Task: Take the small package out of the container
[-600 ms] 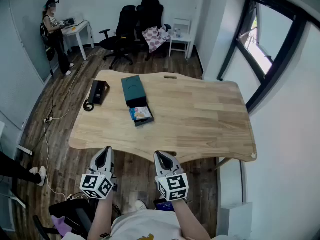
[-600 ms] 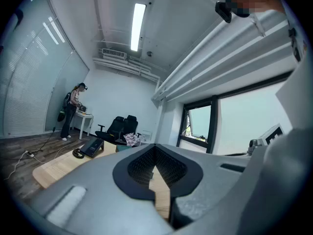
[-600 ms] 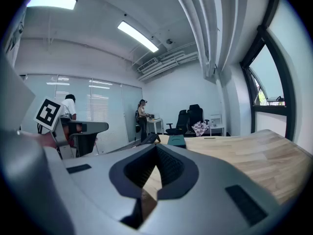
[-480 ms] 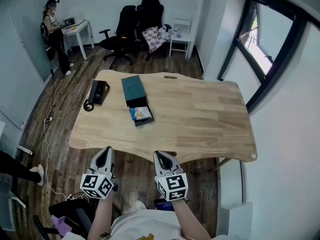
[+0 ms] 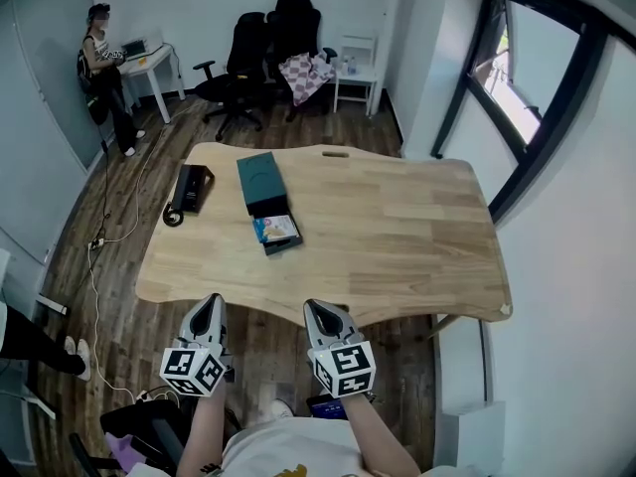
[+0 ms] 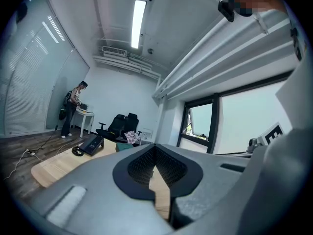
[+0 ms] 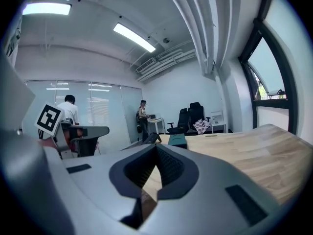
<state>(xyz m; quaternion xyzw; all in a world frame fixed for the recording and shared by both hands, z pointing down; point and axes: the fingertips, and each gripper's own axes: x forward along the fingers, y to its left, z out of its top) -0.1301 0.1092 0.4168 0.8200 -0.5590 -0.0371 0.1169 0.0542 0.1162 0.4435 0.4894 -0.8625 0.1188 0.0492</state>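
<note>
The package [image 5: 277, 228] is lying flat, its printed face up, in the shallow dark tray of the container [image 5: 283, 247], which is sitting on the left half of the desk [image 5: 417, 237], roughly 10 o'clock from the desk's middle. It is looking small, thin and flat, so it is probably light and fairly stiff, with a glossy face that may be slippery. It is filling most of the tray, so the best hold is likely a pinch on an edge that is standing clear of the rim, not a press on the flat face. The teal lid [image 5: 262, 180] is resting at the tray's 12 o'clock, touching it; whether it is hinged cannot be told. A black device [image 5: 192, 185] with a coiled cable is lying at the container's 10 o'clock, apart from it. The left claw [image 5: 208, 304] and the right claw [image 5: 317, 309] are hanging off the near edge of the desk, well apart from the container, which is sitting at 1 o'clock from the left one and 11 o'clock from the right. Both claws are pinched together and carrying nothing. Beyond the desk, office chairs [image 5: 248, 63] are standing at 12 o'clock and a person [image 5: 103, 73] is standing at a small white table at 10 o'clock.
</note>
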